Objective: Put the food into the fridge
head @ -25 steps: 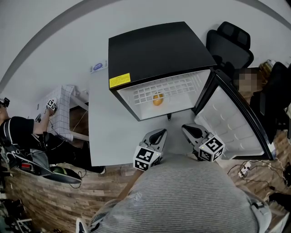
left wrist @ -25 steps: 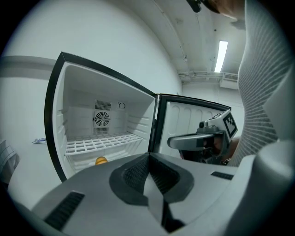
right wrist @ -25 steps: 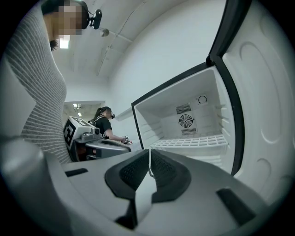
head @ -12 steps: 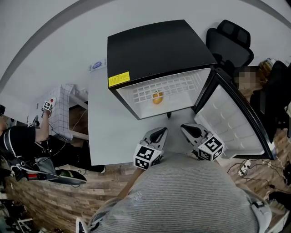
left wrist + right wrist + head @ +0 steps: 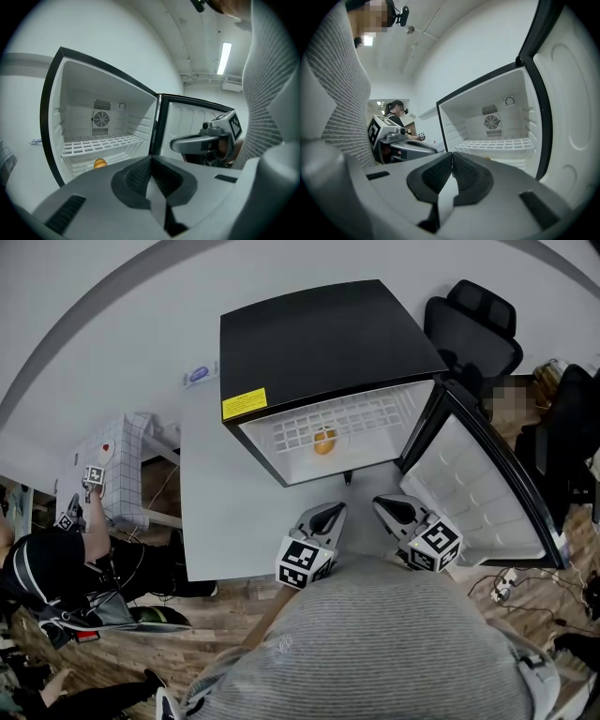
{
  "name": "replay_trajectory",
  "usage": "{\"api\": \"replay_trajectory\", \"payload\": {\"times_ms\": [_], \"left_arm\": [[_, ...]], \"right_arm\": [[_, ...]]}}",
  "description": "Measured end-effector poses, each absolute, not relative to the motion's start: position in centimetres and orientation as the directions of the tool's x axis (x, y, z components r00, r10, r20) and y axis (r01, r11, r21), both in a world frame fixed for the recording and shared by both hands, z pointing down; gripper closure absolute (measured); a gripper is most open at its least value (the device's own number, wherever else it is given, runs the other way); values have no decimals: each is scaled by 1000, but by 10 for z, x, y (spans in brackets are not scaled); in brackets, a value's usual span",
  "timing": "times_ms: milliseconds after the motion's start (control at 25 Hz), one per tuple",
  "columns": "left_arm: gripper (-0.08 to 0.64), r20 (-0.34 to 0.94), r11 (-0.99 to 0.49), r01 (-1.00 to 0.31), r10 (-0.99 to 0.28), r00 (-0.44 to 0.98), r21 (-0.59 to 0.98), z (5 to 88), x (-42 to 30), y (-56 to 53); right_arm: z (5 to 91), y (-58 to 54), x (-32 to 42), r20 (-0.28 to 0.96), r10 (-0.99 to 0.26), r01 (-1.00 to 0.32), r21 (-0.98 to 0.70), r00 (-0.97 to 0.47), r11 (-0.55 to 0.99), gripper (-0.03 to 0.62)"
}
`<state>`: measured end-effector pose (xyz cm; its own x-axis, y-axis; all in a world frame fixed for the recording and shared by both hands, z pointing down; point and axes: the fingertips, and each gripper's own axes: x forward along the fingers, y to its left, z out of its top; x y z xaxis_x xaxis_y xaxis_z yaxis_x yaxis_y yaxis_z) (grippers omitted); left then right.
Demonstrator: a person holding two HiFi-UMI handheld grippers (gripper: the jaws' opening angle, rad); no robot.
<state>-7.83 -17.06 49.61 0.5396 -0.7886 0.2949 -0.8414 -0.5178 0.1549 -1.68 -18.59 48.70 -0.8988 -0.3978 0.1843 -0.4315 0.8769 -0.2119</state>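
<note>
Left claw: clenched tight with nothing in it, parked at 6 o'clock in the head view, nose toward the fridge.
Right claw: same deal, pads pressed together on thin air, just beside the left one.
Food: small orange lump already inside the fridge, at 12 o'clock from the claws, lying below the wire shelf.
Task status: looks basically done, except the door hangs wide open at 2 o'clock.
Risk, near: shoving that door with a closed claw tip could slip off the smooth liner. It might also scoot the whole fridge across the white table.
Risk, far: the food looks roundish and loose, so a hard slam could probably roll it forward into the seal.
Writing, near: the marker cubes show black-and-white square patterns only, no words.
Writing, mid: yellow sticker on the fridge top at 11 o'clock, print too small to read.
Writing, far: blue label past it at 10 o'clock, also unreadable. No brand name shows anywhere.
</note>
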Motion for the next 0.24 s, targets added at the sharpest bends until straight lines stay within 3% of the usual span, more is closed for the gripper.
{"api": "replay_trajectory", "payload": {"times_ms": [240], "left_arm": [[549, 298, -520, -839, -786, 542, 157, 496, -78, -171]], "right_arm": [[481, -186, -19, 187, -396, -429, -200, -899, 881, 580]]}}
